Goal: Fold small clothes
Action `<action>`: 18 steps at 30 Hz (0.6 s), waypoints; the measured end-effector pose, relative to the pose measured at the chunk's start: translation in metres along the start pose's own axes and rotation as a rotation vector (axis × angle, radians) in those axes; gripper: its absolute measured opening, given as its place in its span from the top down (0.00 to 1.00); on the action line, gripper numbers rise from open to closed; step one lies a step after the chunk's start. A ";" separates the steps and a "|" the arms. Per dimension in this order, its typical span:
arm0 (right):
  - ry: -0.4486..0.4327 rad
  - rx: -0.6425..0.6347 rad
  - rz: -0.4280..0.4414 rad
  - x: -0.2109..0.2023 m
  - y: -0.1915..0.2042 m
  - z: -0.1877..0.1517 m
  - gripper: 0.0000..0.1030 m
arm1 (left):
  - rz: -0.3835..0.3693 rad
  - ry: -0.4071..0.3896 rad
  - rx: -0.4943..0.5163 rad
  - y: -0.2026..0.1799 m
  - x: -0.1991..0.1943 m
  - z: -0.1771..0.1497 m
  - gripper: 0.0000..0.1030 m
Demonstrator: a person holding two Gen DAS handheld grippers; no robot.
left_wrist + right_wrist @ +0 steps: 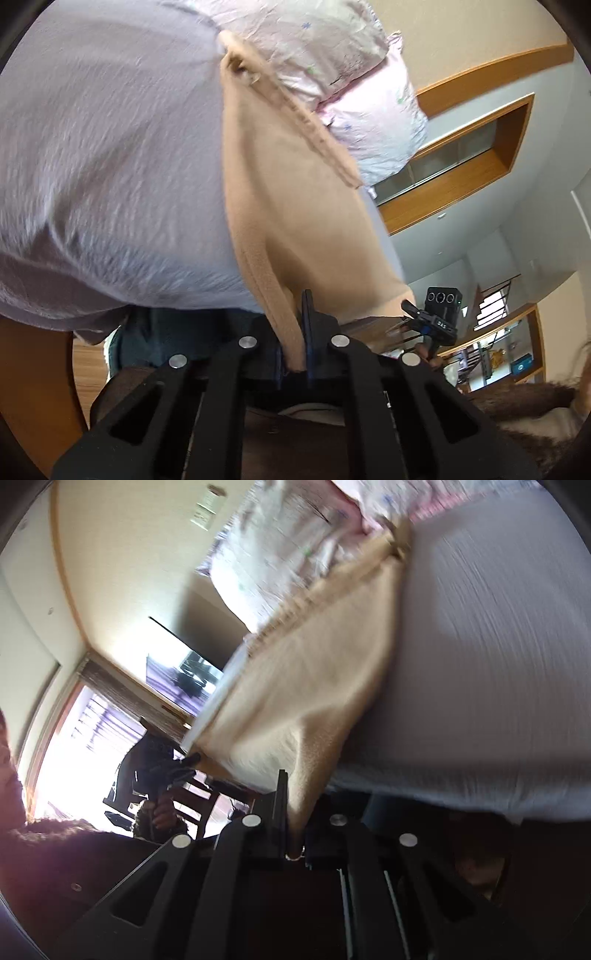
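A small beige garment (295,192) is stretched across the near edge of the bed, its ribbed hem lying toward the pillow. My left gripper (297,332) is shut on one near edge of it. My right gripper (295,812) is shut on the other near edge of the same beige garment (306,675). Each gripper shows in the other's view: the right gripper (424,317) at the garment's far corner, the left gripper (184,764) likewise. Both views are tilted and motion-blurred.
The bed has a pale lilac sheet (110,147) (480,646). A pink patterned pillow (332,62) (280,554) lies at its head. Wooden-trimmed walls, a window (92,738) and a staircase (495,302) lie beyond. A wooden bed frame (37,387) is at lower left.
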State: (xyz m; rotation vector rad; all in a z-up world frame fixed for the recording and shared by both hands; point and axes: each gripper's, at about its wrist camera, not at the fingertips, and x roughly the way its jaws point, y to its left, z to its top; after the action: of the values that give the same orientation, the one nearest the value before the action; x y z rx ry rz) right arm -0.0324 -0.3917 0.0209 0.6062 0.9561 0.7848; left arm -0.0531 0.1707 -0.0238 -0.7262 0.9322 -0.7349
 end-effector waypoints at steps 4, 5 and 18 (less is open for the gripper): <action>-0.088 -0.094 0.015 -0.003 0.028 0.052 0.94 | -0.009 -0.094 0.053 -0.026 -0.013 0.043 0.92; -0.118 -0.112 0.018 -0.001 0.033 0.071 0.94 | 0.004 -0.127 0.062 -0.030 -0.014 0.063 0.92; -0.279 0.155 -0.196 0.105 -0.057 0.281 0.93 | 0.155 -0.262 -0.161 0.043 0.082 0.282 0.94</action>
State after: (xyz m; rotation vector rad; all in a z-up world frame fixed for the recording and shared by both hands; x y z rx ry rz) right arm 0.2707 -0.3723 0.0557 0.7236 0.8087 0.4401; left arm 0.2395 0.1911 0.0209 -0.8590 0.8030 -0.4192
